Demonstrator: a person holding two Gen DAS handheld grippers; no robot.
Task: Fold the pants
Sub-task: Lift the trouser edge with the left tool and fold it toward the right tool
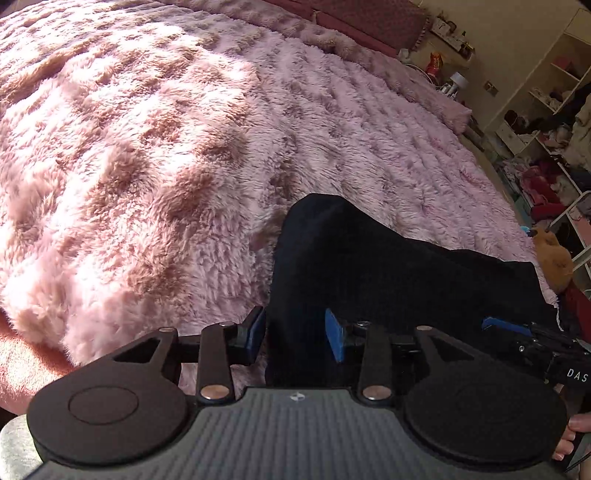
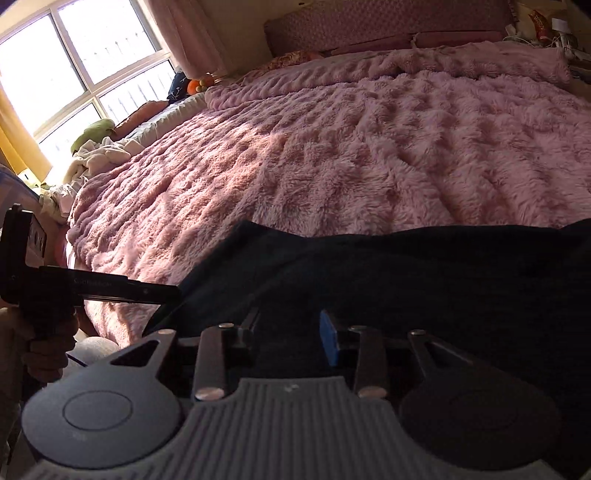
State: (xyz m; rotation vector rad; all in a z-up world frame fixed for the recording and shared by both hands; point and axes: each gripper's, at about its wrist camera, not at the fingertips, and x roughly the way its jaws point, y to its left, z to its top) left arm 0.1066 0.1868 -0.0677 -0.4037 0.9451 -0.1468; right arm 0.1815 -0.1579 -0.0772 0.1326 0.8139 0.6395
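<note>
Nearest the lens in both wrist views: grey ribbed gripper body with two black round discs and linkage arms, filling the bottom of each picture.

Bed: covered by a shaggy pink blanket [image 1: 166,147], sunlit in patches, running back to a dark red headboard [image 2: 369,26].

Pants [image 1: 369,258]: black, lying on the blanket at the bed's near edge. In the left wrist view they spread from under the jaws out toward the right; in the right wrist view they span the picture from centre to the right edge.

Left gripper [image 1: 295,334]: jaws stand partly apart, blue pads facing each other. Black cloth lies below and between them, but the pads do not press on it. Nothing held.

Right gripper [image 2: 291,338]: jaws likewise partly apart over the black cloth, one blue pad showing on the right, the left one dark. No grip on the fabric. It also shows at the right edge of the left wrist view, resting low at the pants' edge.

Hand [image 2: 48,354] on the left gripper's handle, at the left edge of the right wrist view.

Window [image 2: 74,55], bright, far left. Open shelves [image 1: 546,110] crowded with clothes, far right. Loose pale laundry [image 2: 99,155] by the window.
</note>
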